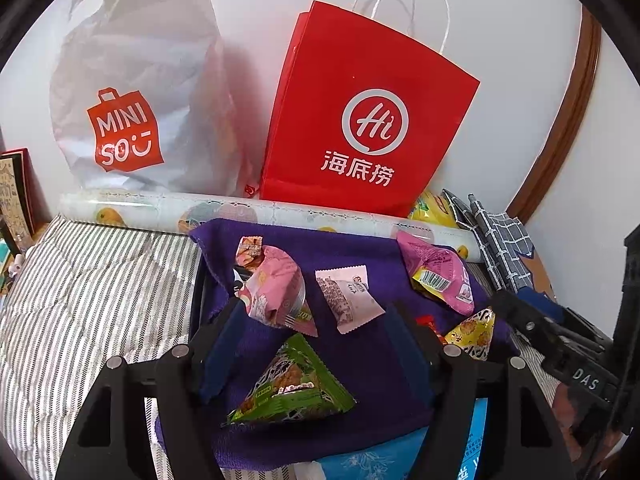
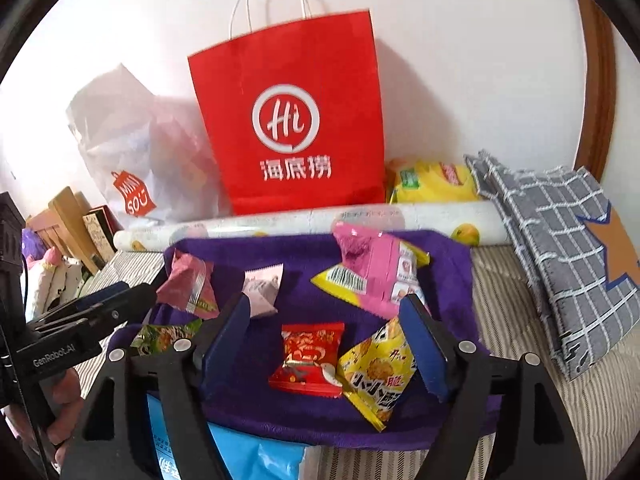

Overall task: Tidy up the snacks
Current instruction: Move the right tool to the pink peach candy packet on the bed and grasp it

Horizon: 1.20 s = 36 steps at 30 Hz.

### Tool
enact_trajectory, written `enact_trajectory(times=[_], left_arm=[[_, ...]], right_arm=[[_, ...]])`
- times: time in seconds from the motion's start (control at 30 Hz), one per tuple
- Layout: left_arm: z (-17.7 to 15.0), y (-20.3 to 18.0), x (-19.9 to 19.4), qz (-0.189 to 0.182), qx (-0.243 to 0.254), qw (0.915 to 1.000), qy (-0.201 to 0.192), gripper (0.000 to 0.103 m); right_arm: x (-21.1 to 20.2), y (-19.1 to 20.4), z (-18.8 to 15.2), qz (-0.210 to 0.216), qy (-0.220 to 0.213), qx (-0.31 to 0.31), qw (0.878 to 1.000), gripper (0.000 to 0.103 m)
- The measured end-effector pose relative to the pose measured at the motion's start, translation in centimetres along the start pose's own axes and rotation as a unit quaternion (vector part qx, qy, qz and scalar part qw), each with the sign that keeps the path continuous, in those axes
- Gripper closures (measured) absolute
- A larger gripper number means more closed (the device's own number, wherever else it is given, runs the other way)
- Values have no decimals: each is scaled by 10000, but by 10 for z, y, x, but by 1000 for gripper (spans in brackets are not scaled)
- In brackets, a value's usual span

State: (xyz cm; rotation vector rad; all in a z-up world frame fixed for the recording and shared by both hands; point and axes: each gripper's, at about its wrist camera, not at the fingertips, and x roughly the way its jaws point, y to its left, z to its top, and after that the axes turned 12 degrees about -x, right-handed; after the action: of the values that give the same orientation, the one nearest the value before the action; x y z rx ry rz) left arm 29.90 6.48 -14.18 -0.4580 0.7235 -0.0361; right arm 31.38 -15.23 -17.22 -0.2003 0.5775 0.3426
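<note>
Purple towel (image 2: 248,392) on striped bed carries all snacks, loose and unsorted: green packet (image 1: 292,384), red packet (image 2: 310,360), yellow packet (image 2: 380,372), pink ones. Left hand-held gripper (image 1: 312,344) and right hand-held gripper (image 2: 332,332) both wide open, empty. Judged: sorting barely begun.

Both wrist views low, close, facing the wall — sharing purple cloth (image 1: 360,360) (image 2: 300,256), red bag (image 1: 360,100) (image 2: 288,80).

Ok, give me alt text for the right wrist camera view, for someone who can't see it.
The open right claw hovers over a purple towel, framing a red snack packet and a yellow snack packet. More packets, pink and white, lie farther back on the towel. A red paper bag stands against the white wall behind.
</note>
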Motion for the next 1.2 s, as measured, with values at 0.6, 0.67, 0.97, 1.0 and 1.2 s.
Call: enact_trajectory(times=[0.6,0.67,0.97,1.0,1.2], left_arm=[[5,6,-6,-134,-261,9996,-4,33],[6,7,-8,-148,-290,9995,-33,33],[6,6,-16,-191,-298,9993,-110,33],[6,5,-17,-180,-275,9994,-124,33],[4,2,-19,-158,-205,9995,-157,33]], right_arm=[[-69,-37,-34,-281,139,421,9986,26],[-76,-33,-47,-312,236,354,9986,26],[-78,-10,-106,197,658,234,9974,46],[-78,-8,-109,303,646,192,9973,48],[-72,2,-117,279,724,-178,9968,50]])
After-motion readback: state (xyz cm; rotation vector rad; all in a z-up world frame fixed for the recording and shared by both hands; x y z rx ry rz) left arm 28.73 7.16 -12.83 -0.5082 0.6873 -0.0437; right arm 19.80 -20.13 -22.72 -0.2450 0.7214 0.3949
